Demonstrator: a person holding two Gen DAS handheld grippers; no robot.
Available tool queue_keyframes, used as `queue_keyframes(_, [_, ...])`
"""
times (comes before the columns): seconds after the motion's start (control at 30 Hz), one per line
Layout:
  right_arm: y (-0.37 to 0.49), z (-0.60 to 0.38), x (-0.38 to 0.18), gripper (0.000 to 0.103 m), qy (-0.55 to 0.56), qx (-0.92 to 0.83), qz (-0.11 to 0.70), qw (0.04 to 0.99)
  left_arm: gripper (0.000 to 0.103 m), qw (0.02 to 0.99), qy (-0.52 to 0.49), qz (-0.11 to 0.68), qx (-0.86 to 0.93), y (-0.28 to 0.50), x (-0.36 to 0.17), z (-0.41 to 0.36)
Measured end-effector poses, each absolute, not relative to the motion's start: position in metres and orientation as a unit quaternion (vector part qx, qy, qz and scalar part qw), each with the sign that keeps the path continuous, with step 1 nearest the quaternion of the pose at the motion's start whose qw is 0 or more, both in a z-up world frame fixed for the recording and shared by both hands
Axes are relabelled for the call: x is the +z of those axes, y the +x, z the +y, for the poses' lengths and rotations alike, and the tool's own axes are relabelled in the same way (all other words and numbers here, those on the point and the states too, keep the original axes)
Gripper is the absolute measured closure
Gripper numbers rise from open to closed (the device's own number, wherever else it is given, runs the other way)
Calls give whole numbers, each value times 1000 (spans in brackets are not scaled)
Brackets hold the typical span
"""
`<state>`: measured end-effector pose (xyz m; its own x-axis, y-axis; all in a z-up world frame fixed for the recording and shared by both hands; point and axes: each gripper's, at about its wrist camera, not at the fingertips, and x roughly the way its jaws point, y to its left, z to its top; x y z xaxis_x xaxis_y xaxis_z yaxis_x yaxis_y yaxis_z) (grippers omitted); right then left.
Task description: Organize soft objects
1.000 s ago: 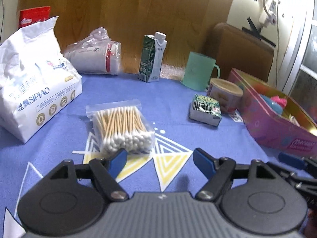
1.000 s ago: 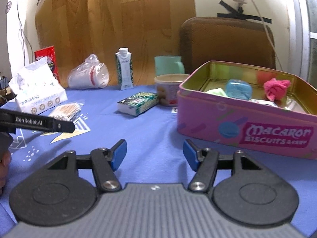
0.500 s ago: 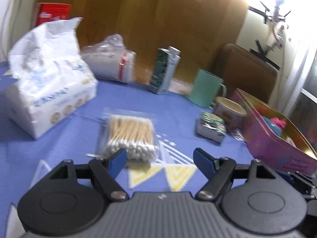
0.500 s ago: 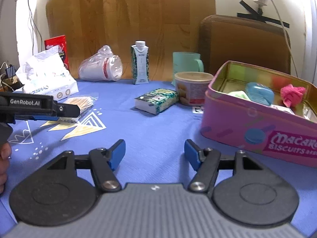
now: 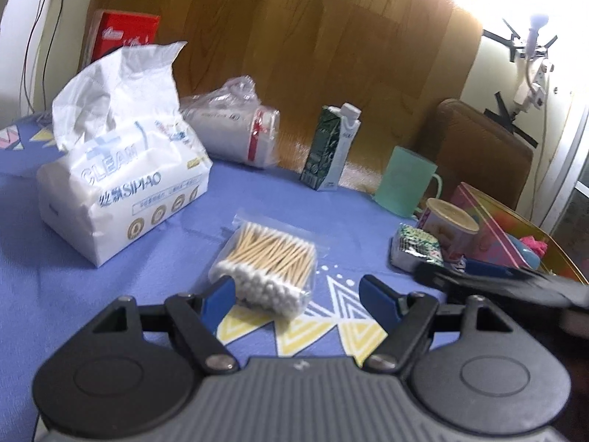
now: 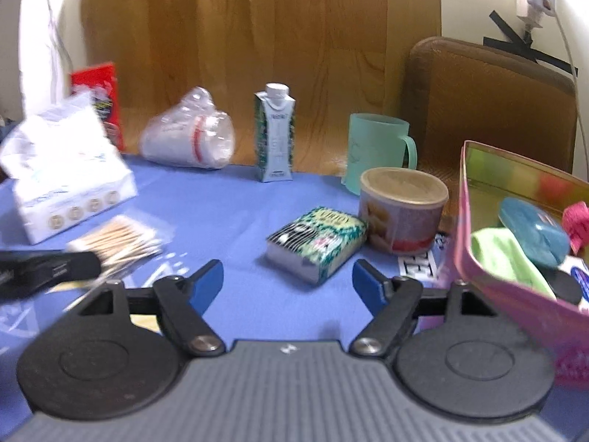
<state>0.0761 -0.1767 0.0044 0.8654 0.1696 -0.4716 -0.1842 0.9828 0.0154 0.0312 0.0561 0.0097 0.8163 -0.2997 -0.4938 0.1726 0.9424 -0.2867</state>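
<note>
A clear bag of cotton swabs (image 5: 268,261) lies on the blue tablecloth just ahead of my open, empty left gripper (image 5: 298,294); it also shows in the right wrist view (image 6: 117,241). A white tissue pack (image 5: 121,188) stands to its left. A small green patterned tissue packet (image 6: 318,243) lies just ahead of my open, empty right gripper (image 6: 287,281). The pink biscuit tin (image 6: 478,258) at the right holds a green cloth (image 6: 508,254), a blue case (image 6: 533,232) and a pink cloth (image 6: 576,219).
A bagged stack of paper cups (image 5: 235,132), a green carton (image 5: 331,147), a teal mug (image 5: 408,182) and a round tub (image 6: 403,210) stand along the back. A red box (image 5: 125,37) is behind the tissue pack. The right gripper's body (image 5: 508,283) reaches in at the right.
My left gripper turned left and tilted, so the swabs sit more central. My right gripper moved forward and left toward the green packet. Both stayed open.
</note>
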Motion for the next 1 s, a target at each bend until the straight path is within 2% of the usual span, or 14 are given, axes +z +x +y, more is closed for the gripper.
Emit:
queue_keyframes(0.23, [135,-181,1,16,35,56,293,954,26,952,-100,258,-133,25,13,50])
queue_keyframes(0.27, [141,-183,0,17,41,55,302,951,26,951,-103,259,-133,26,13,51])
queue_keyframes(0.33, [147,-187,-5,32,50,63,317,945,26,950,-107,262,-132,27,13,52])
queue_keyframes(0.4, [141,-184,-3,35,31,73,312,947,26,949,-109,263,-132,28,13,52])
queue_keyframes(0.6, [92,-182,-2,36,-6,130,303,944,26,950,-104,263,-130,27,12,51])
queue_keyframes(0.87, [-14,-177,-3,34,-49,227,298,926,26,953,-72,264,-131,22,13,41])
queue_keyframes(1.0, [-35,-180,-7,24,-57,223,290,929,26,956,-50,255,-135,10,15,32])
